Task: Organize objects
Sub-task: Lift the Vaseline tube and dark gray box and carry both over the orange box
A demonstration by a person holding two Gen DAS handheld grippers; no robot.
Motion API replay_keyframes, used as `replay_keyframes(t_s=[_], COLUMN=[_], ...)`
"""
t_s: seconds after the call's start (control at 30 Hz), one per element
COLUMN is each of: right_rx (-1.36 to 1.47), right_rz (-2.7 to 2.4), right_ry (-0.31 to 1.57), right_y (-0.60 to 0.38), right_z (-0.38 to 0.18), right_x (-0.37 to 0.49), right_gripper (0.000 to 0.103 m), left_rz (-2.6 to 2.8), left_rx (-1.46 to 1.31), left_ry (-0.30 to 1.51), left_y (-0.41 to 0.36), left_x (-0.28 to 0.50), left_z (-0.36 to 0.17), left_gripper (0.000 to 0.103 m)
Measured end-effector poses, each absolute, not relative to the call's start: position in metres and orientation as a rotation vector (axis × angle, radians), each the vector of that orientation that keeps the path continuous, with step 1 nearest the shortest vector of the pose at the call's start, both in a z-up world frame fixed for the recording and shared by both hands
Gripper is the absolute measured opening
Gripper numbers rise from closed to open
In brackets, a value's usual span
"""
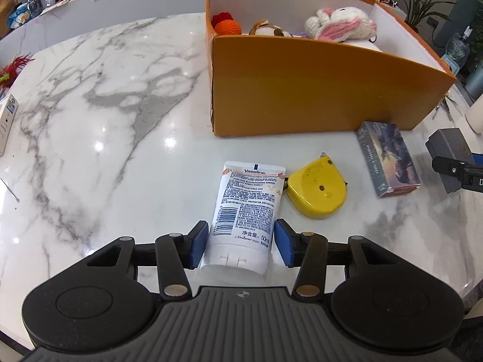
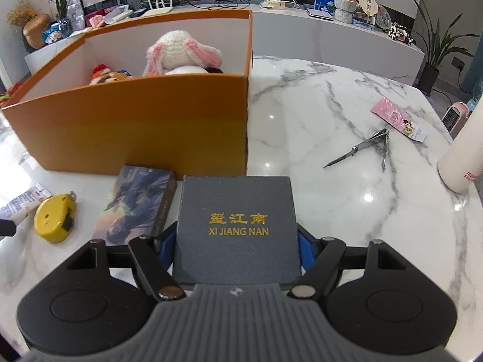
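In the left wrist view the left gripper (image 1: 241, 242) stood with its blue pads (image 1: 198, 246) on either side of the cap end of the Vaseline tube (image 1: 246, 208), which lay flat on the marble table (image 1: 105, 120); the left pad looked to be touching the tube, while a thin gap seemed to remain at the right one, so whether the squeeze was complete could not be told. The yellow tape measure (image 1: 317, 191) sat just beside the tube at three o'clock, and the orange box (image 1: 302, 90), already holding knitted toys (image 1: 341, 24), stood at one o'clock. A soft, tapering tube gripped so near its cap could pivot or slide out on lifting, and a sideways swing could knock the tape measure. In the right wrist view the right gripper (image 2: 237, 253) was clamped on the dark XI JIANG NAN box (image 2: 237, 226), held close before the camera, with the painted card box (image 2: 139, 205) just beside it at nine o'clock and the orange box's wall at eleven o'clock. The wide lid hid the pads' bite, so a shallow hold might slip, and a low carry could catch the wall's rim.
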State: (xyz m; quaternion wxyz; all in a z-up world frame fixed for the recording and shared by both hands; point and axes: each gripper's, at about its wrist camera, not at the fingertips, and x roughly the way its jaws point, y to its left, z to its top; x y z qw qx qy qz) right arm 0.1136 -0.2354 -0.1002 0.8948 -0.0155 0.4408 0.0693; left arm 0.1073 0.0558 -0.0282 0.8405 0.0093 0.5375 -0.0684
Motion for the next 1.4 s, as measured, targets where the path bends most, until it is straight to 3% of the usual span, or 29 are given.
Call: replay_keyframes(t_s=[0.63,0.8,1.1,1.4], right_rx=[0.002,0.06,0.146,0.092], right_rz=[0.246,0.298,0.307,0.287], right_ry=[0.853,0.765,0.594,0.651], right_y=[-0.232,-0.233,-0.212,-0.167], right_z=[-0.066,-0.039,0.024,-0.019], right_x=[0.07,0.054,0.106,0.19], right_gripper=[0.076,0.076,0.076,0.076], left_rz=[-0.224,-0.253,-0.214,-0.163], left_rx=[-0.001,-0.011,-0.054,-0.1], left_ry=[1.034,0.953,0.761,0.755], left_y=[0.046,0.039,0.022,0.008], left_x=[0.08,0.075,0.145,0.224], left_z=[0.022,0.048,0.115,0.066], left_gripper=[0.055,0.055,0.055,0.055])
